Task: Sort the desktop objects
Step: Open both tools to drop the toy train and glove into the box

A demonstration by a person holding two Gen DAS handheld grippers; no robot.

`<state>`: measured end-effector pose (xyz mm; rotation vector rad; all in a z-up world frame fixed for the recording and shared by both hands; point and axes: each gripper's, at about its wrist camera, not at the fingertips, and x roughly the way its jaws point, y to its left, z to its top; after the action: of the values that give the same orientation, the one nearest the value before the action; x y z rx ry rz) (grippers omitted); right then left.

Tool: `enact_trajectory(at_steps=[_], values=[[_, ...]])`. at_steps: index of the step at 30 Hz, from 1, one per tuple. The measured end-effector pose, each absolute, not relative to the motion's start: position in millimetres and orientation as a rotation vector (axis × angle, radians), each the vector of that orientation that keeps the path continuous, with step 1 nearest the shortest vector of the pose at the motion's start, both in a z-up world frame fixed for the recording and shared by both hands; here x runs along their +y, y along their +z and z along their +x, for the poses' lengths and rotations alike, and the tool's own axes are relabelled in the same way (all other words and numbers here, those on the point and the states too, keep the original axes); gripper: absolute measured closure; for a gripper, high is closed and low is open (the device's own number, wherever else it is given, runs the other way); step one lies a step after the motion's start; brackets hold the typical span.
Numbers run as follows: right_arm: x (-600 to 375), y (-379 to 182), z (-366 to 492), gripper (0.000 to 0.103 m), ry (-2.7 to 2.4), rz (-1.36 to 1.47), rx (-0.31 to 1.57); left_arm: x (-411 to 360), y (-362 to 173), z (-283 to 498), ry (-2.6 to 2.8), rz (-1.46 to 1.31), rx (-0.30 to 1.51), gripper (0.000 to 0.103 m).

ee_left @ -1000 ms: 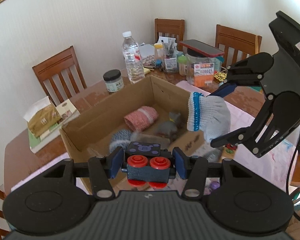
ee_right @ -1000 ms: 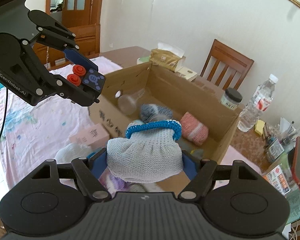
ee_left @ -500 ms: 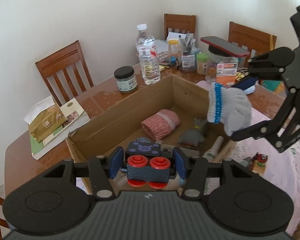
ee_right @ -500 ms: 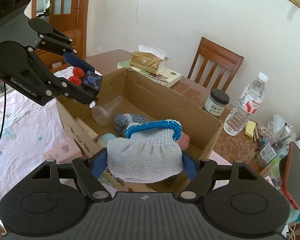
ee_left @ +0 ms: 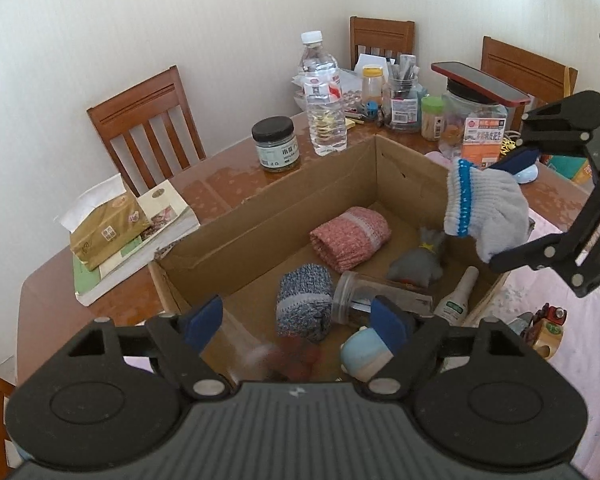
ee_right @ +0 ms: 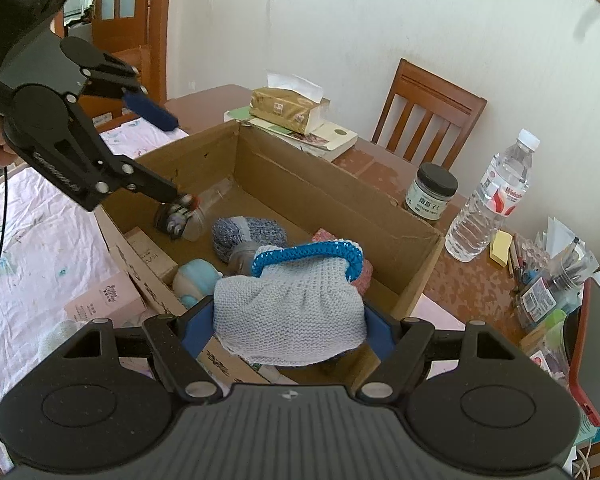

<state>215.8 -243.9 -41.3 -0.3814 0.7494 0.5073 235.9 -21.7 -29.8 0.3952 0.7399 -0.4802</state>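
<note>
An open cardboard box (ee_left: 260,208) (ee_right: 320,184) stands on the table. Over its near corner my left gripper (ee_left: 296,320) (ee_right: 164,156) is opening its jaws, and no pad touches anything. The dark blue toy with red knobs (ee_left: 290,356) (ee_right: 176,216) shows as a blur just below the fingers, falling inside the box. My right gripper (ee_right: 288,330) (ee_left: 500,216) is shut on a grey knitted glove with a blue cuff (ee_right: 288,308) (ee_left: 488,208), held above the box's other end.
Inside the box lie a pink roll (ee_left: 350,238), a blue-grey roll (ee_left: 304,304), a clear jar (ee_left: 380,304), a grey plush (ee_left: 418,266) and a light blue figure (ee_left: 366,350). A water bottle (ee_left: 324,96), dark-lidded jar (ee_left: 276,144), tissue pack (ee_left: 104,232) and chairs surround it.
The left jaws have spread apart and the toy has dropped out of them into the box. Both grippers have drifted further over the box. The right one still holds the glove.
</note>
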Motion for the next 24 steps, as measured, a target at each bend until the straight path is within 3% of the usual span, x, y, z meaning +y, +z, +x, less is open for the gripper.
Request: enact_trajectory(at_steps=[16, 18, 21, 24], values=[[-235, -49, 259, 0.022, 0.468, -0.395, 0.761, -19, -28, 218, -0.492, 0.402, 0.75, 0.019], [-234, -50, 263, 0.02, 0.454, -0.395, 0.756, -18, -29, 217, -0.493, 0.401, 0.755, 0.018], [-233, -53, 265, 0.003, 0.416, -0.41, 0.745, -17, -29, 215, -0.496, 0.398, 0.754, 0.015], [-236, -55, 264, 0.0, 0.409, -0.405, 0.748, -17, -30, 212, -0.5, 0.398, 0.754, 0.013]])
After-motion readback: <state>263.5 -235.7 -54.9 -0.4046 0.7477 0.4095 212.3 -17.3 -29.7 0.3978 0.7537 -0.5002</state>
